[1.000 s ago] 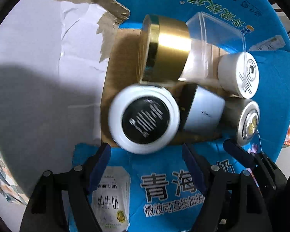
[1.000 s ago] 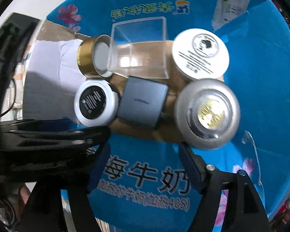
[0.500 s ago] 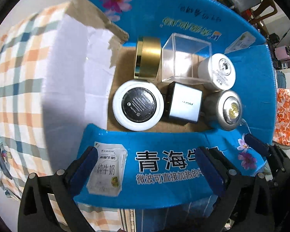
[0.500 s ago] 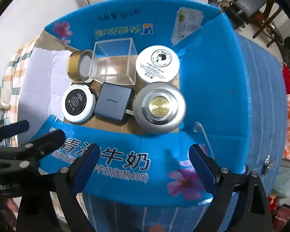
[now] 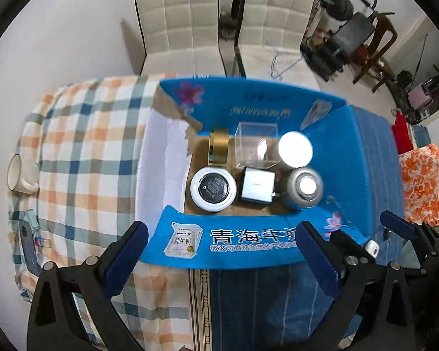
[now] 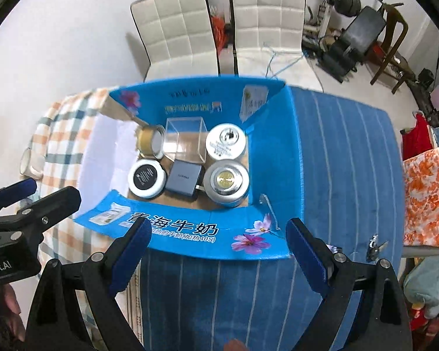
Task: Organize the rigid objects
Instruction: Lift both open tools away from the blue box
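- Both the left gripper point(image 5: 219, 251) and right gripper point(image 6: 216, 248) are held released, empty, above the near flap of the blue milk carton box point(image 6: 278, 158)
- Six items are packed touching inside: gold tin point(image 6: 149, 140), clear cube point(image 6: 185, 140), white jar point(image 6: 226, 144) far; black-lidded jar point(image 6: 146, 177), grey charger point(image 6: 184, 180), silver tin point(image 6: 227, 182) near

- Cardboard box point(image 6: 278, 161): glossy blue printed outer faces; raw brown matt floor; torn paper edge on its left flap.
- Clear case point(image 6: 185, 140), inside box: transparent smooth plastic.
- Gold jar point(image 6: 149, 142), left of clear case: shiny metallic band.
- Silver jar point(image 6: 226, 182): brushed metallic look, gold centre.
- Charger point(image 6: 184, 178): smooth grey plastic.
- Striped cloth point(image 6: 345, 158), right of box: blue woven fabric.
- Checked cloth point(image 5: 82, 152), left of box: woven fabric.
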Action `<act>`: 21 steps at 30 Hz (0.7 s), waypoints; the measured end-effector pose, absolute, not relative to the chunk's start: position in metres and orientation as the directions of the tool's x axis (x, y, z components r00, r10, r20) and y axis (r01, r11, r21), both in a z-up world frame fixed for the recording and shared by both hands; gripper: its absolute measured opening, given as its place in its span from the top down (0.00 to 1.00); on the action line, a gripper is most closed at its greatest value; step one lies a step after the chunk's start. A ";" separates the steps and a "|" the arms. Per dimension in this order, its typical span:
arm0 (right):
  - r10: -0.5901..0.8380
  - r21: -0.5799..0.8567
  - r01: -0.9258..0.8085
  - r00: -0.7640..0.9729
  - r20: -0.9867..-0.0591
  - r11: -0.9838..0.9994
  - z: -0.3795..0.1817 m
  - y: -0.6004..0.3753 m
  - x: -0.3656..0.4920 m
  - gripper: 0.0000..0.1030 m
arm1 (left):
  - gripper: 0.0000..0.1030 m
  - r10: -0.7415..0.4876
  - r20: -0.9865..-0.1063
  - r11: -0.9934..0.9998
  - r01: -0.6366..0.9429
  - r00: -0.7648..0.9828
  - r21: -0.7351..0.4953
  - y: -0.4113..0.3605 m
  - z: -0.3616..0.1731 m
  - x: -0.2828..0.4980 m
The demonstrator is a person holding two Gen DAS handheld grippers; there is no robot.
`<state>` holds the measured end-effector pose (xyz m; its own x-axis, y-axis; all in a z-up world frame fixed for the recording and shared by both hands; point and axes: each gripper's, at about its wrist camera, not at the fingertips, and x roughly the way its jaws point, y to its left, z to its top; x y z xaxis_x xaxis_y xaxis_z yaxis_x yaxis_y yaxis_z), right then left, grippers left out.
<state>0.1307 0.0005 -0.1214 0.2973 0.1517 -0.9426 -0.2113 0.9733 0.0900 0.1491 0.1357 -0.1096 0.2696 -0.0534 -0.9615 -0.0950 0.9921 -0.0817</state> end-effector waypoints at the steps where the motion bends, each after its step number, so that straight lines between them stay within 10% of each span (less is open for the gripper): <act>1: 0.155 0.091 -0.214 0.306 -0.939 0.973 -0.113 -0.001 0.128 0.08 | 0.00 -0.055 -0.958 0.992 -0.095 0.282 -0.085 0.132 -0.101 0.146; 21: 0.255 0.198 -0.190 0.353 -0.900 0.962 -0.057 -0.052 0.091 0.08 | 0.00 -0.032 -0.919 0.994 -0.084 0.394 -0.071 0.105 -0.039 0.109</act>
